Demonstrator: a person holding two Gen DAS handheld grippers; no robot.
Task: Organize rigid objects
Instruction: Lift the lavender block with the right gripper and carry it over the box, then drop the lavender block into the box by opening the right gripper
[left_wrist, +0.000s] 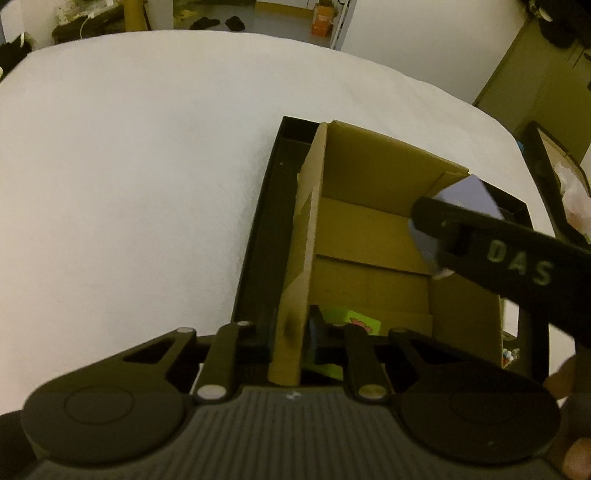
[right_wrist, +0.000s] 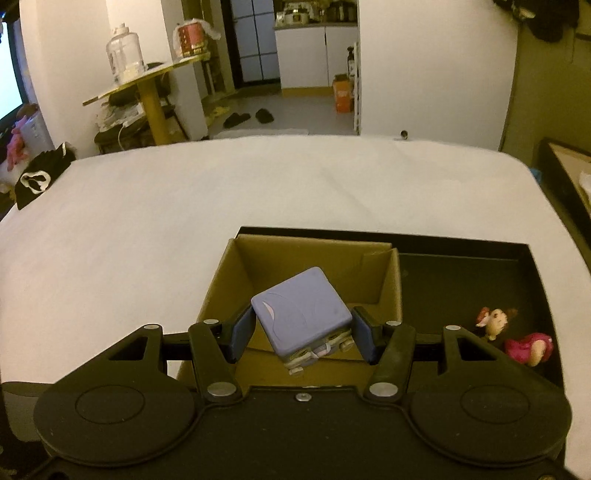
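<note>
From my seat, the cardboard box (right_wrist: 306, 280) is the landmark, sitting in a black tray (right_wrist: 517, 258) on the white bed (right_wrist: 184, 206). On the box's left wall my left hand-held gripper (left_wrist: 291, 332) has pinched down on the cardboard flap (left_wrist: 295, 280), jaws nearly together. Just inside that wall a green block (left_wrist: 364, 321) lies on the box floor. Above the box's open mouth my right hand-held gripper (right_wrist: 301, 334) clamps the lilac cube toy (right_wrist: 301, 314), pads on two opposite sides, jaws partly apart; the cube sits tilted. The risk, I judge: that tilt could let the cube twist out of the pads and drop outside the box, or catch the near rim (the grip looks corner-heavy). The flap could also tear or slip free, letting the wall sag inward. Right of the box, in the tray, lie two small pink figurines (right_wrist: 509, 336), well clear of the drop. Nothing blocks the mouth of the box.
</note>
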